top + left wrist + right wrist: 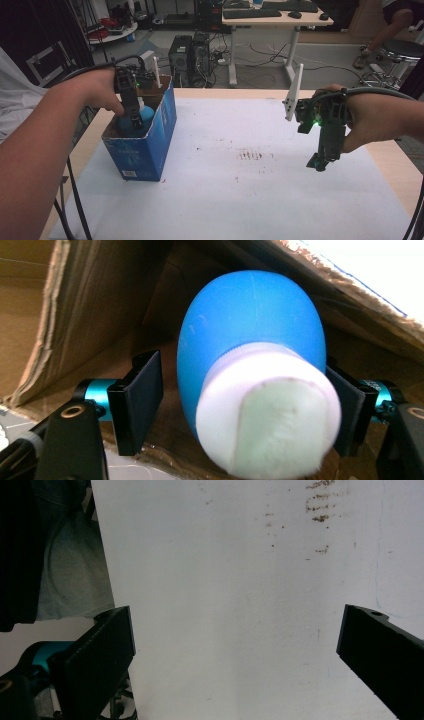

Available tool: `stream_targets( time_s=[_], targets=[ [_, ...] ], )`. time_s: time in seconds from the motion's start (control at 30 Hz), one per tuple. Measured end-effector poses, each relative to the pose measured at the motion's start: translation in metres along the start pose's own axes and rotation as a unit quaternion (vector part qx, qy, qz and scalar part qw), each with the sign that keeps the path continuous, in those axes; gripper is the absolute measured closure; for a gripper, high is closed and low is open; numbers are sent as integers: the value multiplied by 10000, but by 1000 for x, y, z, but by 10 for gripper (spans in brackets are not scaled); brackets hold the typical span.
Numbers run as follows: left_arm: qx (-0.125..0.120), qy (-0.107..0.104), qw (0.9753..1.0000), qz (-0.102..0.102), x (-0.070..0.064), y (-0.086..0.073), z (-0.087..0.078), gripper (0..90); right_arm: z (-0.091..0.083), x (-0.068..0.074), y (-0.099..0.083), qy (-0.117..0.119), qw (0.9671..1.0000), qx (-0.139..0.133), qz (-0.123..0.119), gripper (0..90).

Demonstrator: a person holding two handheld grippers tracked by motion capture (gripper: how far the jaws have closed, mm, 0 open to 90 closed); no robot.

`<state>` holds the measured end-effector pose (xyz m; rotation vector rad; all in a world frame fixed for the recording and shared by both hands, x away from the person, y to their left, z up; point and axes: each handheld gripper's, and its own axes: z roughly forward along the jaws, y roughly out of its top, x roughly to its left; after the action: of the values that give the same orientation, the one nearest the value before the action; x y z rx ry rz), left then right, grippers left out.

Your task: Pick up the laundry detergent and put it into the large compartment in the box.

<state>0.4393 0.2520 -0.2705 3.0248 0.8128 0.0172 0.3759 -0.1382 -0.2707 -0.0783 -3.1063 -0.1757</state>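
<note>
Left gripper (240, 405) — jaws parted around the blue bottle (250, 335) inside the box (150, 135) — right gripper (235, 645) wide open, empty.

Wooden table (395, 162) covered by white sheet (240, 200) with brown smudges (252, 155) near centre; open blue cardboard box (147, 145) stands on sheet, left side.

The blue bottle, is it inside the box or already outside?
Inside. In the high view the blue bottle sits within the blue box. In the left gripper view, cardboard walls surround it, and the left gripper has a jaw on each side.
</note>
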Motion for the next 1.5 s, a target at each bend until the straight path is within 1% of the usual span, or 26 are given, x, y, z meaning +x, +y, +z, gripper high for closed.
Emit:
stream_targets(
  time_s=[0.1, 0.17, 0.3, 0.33, 0.37, 0.43, 0.6, 0.67, 0.77, 0.83, 0.87, 0.93, 1.0, 1.1, 1.13, 1.23, 1.3, 1.33, 1.4, 1.43, 1.47, 1.5],
  targets=[
    [-8, 2, 10000, -2, -1, -1, -3, 261, 0, 0, 0, -4, 10000, -2, 1, 12],
    [-19, -35, 10000, 5, -2, -3, -6, 251, 0, 0, 0, 5, 10000, -15, -21, 12],
    [-42, 2, 10000, -2, -3, -5, -12, 230, 0, 1, 1, 3, 10000, -6, 5, 12],
    [-70, -28, 10000, 13, -4, -6, -16, 230, 0, 1, 1, -4, 10000, 1, 19, 12],
    [-88, -14, 10000, 25, -4, -6, -17, 225, 0, 1, 1, -4, 10000, 0, 13, 12],
    [-39, 0, 10000, -3, -6, -7, -21, 196, 0, 1, 1, 7, 10000, 10, -5, 12],
    [-58, 58, 9999, 62, -10, -9, -32, 175, 0, 2, 2, 15, 10000, -9, -31, 12],
    [-36, 45, 9999, 96, -11, -9, -36, 171, 0, 2, 2, 12, 10000, -7, -37, 12],
    [24, -28, 9999, 164, -14, -10, -40, 146, 0, 2, 2, 11, 10000, 6, -45, 12],
    [32, -19, 9997, 224, -17, -10, -45, 136, 0, 3, 2, 18, 10000, -3, -50, 12],
    [-1, 1, 9997, 228, -19, -10, -47, 121, 0, 3, 2, 20, 10000, -11, -66, 12],
    [-56, 49, 9996, 289, -22, -9, -52, 90, -1, 3, 1, 26, 10000, -3, -58, 12],
    [-98, 27, 9994, 338, -25, -8, -58, 89, -1, 3, 1, 35, 10000, 4, -56, 12],
    [-65, 56, 9988, 479, -31, -4, -64, 85, -1, 2, 1, 37, 10000, -5, -61, 12],
    [-75, 70, 9987, 495, -33, -3, -66, 63, -1, 2, 1, 37, 10000, -5, -54, 12],
    [-112, 31, 9981, 605, -40, 3, -70, 60, -1, 2, 1, 39, 10000, -10, -54, 12],
    [-60, 20, 9977, 668, -45, 8, -72, 60, -1, 2, 1, 44, 10000, -6, -57, 12],
    [-39, 29, 9974, 726, -48, 11, -72, 58, -1, 2, 1, 45, 10000, -9, -59, 12],
    [-8, 93, 9960, 890, -54, 18, -73, 25, 0, 2, 1, 45, 10000, -22, -68, 12],
    [-28, 76, 9958, 908, -57, 21, -74, 25, 0, 2, 2, 38, 10000, -23, -71, 12],
    [-28, 76, 9958, 908, -57, 21, -74, 24, 0, 2, 2, 38, 10000, -23, -71, 12],
    [-71, 90, 9936, 1127, -64, 28, -75, 24, 0, 3, 2, 38, 10000, -6, -62, 12]
  ],
)
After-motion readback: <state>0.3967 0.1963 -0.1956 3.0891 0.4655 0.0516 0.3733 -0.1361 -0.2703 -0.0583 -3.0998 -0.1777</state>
